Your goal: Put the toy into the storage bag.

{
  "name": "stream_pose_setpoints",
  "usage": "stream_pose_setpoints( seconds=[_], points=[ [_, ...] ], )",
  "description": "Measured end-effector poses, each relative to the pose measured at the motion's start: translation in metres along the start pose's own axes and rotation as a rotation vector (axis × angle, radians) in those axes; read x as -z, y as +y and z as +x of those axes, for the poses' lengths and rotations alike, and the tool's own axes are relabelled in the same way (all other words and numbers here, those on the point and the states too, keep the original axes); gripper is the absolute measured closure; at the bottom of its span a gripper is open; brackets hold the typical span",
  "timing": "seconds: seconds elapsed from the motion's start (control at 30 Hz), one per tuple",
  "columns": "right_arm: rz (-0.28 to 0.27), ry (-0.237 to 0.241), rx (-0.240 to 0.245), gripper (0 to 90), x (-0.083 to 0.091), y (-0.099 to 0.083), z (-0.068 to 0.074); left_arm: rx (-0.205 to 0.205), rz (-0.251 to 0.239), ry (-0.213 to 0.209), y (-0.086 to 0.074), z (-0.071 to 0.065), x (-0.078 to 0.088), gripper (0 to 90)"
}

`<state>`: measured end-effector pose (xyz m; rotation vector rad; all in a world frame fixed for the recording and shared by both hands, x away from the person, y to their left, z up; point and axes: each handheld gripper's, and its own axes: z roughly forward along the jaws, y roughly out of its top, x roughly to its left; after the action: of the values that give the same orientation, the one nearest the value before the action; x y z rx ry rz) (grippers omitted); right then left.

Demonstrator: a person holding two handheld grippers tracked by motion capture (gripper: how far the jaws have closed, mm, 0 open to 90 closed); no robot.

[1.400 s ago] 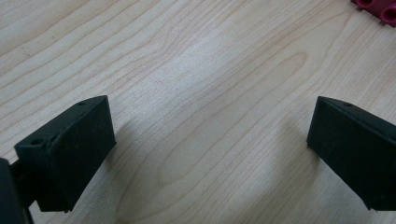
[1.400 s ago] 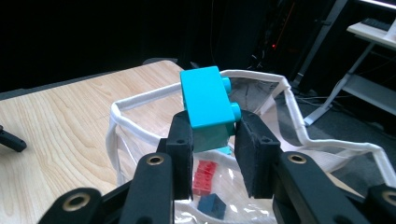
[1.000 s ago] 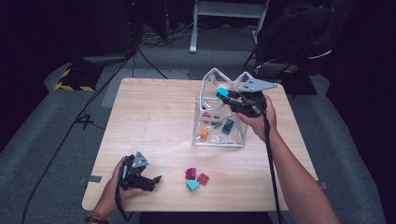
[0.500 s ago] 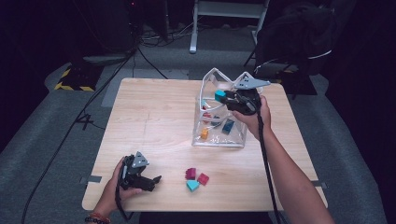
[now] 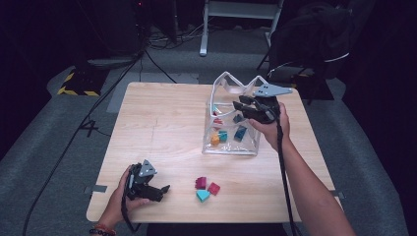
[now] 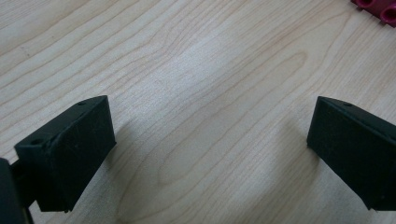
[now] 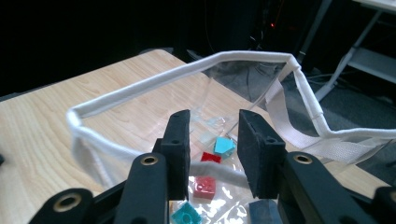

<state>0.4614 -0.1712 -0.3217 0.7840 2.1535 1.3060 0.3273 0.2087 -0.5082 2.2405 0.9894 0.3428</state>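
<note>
A clear plastic bag with a white rim (image 5: 231, 81) stands open on the right half of the wooden table (image 5: 162, 123). Several small blocks lie inside it, among them an orange one (image 5: 215, 139) and a blue one (image 5: 240, 132). My right gripper (image 5: 238, 104) hovers over the bag's mouth. Its jaws have just been opening and stand a little apart, open, with nothing between them (image 7: 214, 121); below them lie a teal block (image 7: 224, 145) and a red block (image 7: 205, 186). My left gripper (image 5: 164, 189) rests open on the table at the front left, its jaws wide over bare wood (image 6: 212, 126).
Three loose blocks sit near the table's front edge: magenta (image 5: 200, 183), red (image 5: 214, 188) and teal (image 5: 202, 195). The magenta one's edge shows at the top right of the left gripper view (image 6: 378, 9). Cables and a metal stand lie on the floor beyond.
The teal block seen at the right gripper's tips earlier is no longer there; the jaws are now empty above the bag. The left gripper has not moved.
</note>
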Motion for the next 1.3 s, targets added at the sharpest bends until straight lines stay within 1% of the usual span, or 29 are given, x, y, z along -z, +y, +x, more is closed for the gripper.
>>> stream_pose_setpoints(
  seconds=[0.03,0.13,0.23,0.43,0.57,0.7,0.8,0.93,1.0,1.1,1.17,1.3],
  points=[
    [-0.014,0.0,0.004,65.2,0.005,0.0,0.001,0.0,0.0,0.0,0.0,0.0,0.0,1.2],
    [-0.049,0.027,0.0,65.2,0.019,-0.001,0.004,-0.003,0.0,0.002,0.0,0.0,0.0,1.2],
    [-0.063,0.037,0.027,64.8,0.031,-0.003,0.011,-0.004,0.0,0.002,0.0,0.0,0.0,1.2],
    [-0.081,0.075,0.051,63.5,0.052,-0.016,0.023,0.0,-0.001,0.001,0.0,0.0,0.0,1.2],
    [-0.094,0.105,0.055,62.9,0.064,-0.026,0.031,0.0,-0.001,0.0,0.0,0.0,0.0,1.2],
    [-0.093,0.141,0.064,61.3,0.07,-0.039,0.04,0.0,-0.001,0.0,0.0,0.0,0.0,1.2],
    [-0.089,0.185,0.075,60.5,0.072,-0.054,0.048,-0.002,0.0,0.002,0.0,0.0,0.0,1.1],
    [-0.067,0.231,0.092,59.3,0.069,-0.074,0.061,-0.003,0.0,0.001,0.0,0.0,0.0,1.2],
    [-0.05,0.26,0.096,58.5,0.065,-0.084,0.066,0.0,0.0,0.0,0.0,0.0,0.0,1.2],
    [-0.012,0.284,0.096,57.6,0.058,-0.096,0.075,-0.003,0.0,0.002,0.0,0.0,0.0,1.2],
    [0.002,0.305,0.088,57.2,0.053,-0.104,0.08,-0.002,0.0,0.001,0.0,0.0,0.0,1.2],
    [0.045,0.333,0.09,55.4,0.043,-0.12,0.092,-0.001,-0.001,0.001,0.0,0.0,0.0,1.1]
  ],
)
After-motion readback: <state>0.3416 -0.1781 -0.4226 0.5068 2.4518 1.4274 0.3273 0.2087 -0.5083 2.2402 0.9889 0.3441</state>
